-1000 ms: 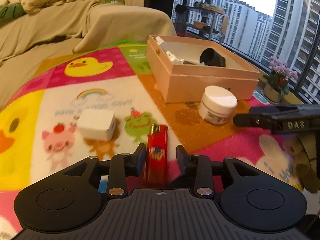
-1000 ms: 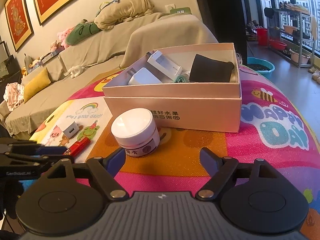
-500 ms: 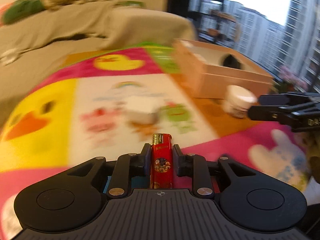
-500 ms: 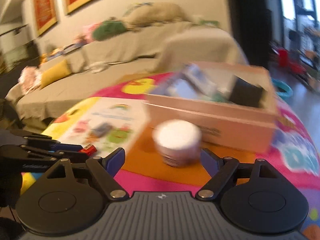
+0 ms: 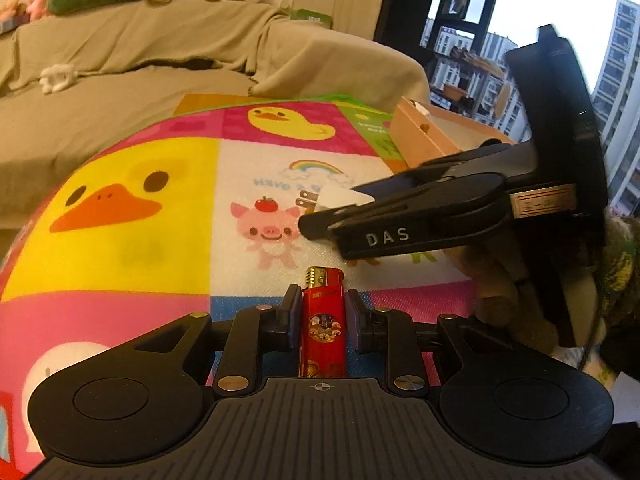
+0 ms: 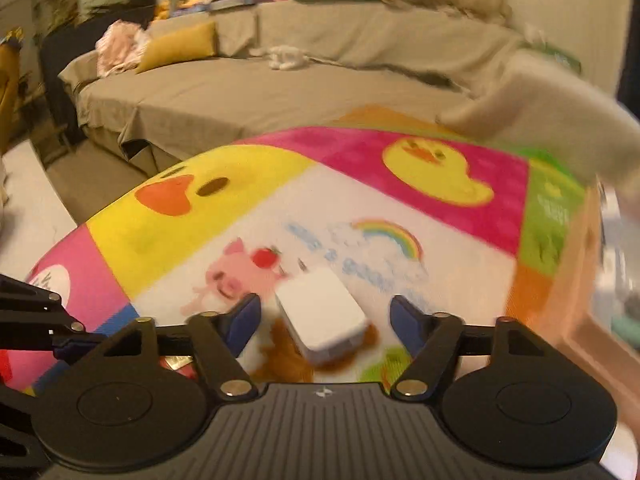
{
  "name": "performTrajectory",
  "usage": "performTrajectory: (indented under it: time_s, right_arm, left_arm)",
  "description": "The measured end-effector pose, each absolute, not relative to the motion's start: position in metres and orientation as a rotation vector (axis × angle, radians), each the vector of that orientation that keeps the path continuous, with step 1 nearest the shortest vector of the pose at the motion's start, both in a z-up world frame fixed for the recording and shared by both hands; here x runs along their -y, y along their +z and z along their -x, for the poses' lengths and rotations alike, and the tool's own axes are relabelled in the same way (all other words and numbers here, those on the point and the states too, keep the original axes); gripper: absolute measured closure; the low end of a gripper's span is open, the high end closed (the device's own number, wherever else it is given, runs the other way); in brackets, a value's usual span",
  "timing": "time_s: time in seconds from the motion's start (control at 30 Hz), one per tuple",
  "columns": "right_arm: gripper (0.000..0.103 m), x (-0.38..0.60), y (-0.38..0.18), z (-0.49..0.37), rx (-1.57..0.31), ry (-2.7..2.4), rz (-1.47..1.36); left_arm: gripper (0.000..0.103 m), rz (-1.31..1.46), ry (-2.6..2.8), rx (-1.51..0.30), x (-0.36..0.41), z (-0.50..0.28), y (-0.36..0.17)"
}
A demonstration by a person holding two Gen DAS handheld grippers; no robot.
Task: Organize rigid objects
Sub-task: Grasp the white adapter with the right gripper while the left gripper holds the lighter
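Presently: left tool [image 5: 319,312] clamped on red lighter [image 5: 323,328]; right tool [image 6: 324,316], jaws just narrowing, straddles white charger [image 6: 322,314], pads apart from it.

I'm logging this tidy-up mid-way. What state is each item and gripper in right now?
lighter: upright, clamped between the jaws of the left gripper.
white charger: lying on the mat, prongs out, not gripped.
right gripper: jaws astride the charger, just been closing, gaps still showing each side.
cardboard box: open-topped, on the mat.
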State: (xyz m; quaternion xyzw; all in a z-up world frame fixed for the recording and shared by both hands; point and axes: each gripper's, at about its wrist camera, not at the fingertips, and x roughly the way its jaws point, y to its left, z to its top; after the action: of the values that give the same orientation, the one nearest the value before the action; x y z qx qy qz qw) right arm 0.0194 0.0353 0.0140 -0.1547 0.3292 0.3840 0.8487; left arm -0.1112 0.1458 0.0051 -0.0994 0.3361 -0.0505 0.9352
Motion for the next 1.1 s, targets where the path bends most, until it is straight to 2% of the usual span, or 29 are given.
performTrajectory:
  time_s: [0.03, 0.07, 0.5, 0.8, 0.9, 1.0, 1.1]
  right_arm:
    - [0.065, -0.036, 0.017, -0.020, -0.711, 0.826, 0.320]
    - [0.071, -0.035, 0.020, -0.018, -0.732, 0.843, 0.310]
    - [0.071, 0.100, 0.047, 0.044, -0.684, 0.746, 0.172]
    - [0.071, 0.192, 0.025, 0.066, -0.710, 0.487, 0.125]
    - [0.069, 0.198, 0.017, 0.070, -0.707, 0.452, 0.137]
    - [0.054, 0.191, 0.023, 0.081, -0.657, 0.476, 0.156]
    - [0.049, 0.171, 0.034, 0.094, -0.628, 0.606, 0.165]
  left_arm:
    - [0.076, 0.216, -0.104, -0.689, -0.148, 0.110, 0.005]
    - [0.076, 0.222, -0.104, -0.690, -0.148, 0.110, 0.005]
    - [0.076, 0.104, -0.059, -0.705, -0.123, 0.111, 0.008]
    - [0.076, 0.047, -0.205, -0.712, -0.078, 0.109, 0.006]
    - [0.076, 0.052, -0.202, -0.718, -0.071, 0.104, 0.005]
    - [0.076, 0.058, -0.204, -0.719, -0.070, 0.103, 0.005]
    - [0.076, 0.093, -0.213, -0.714, -0.076, 0.103, 0.003]
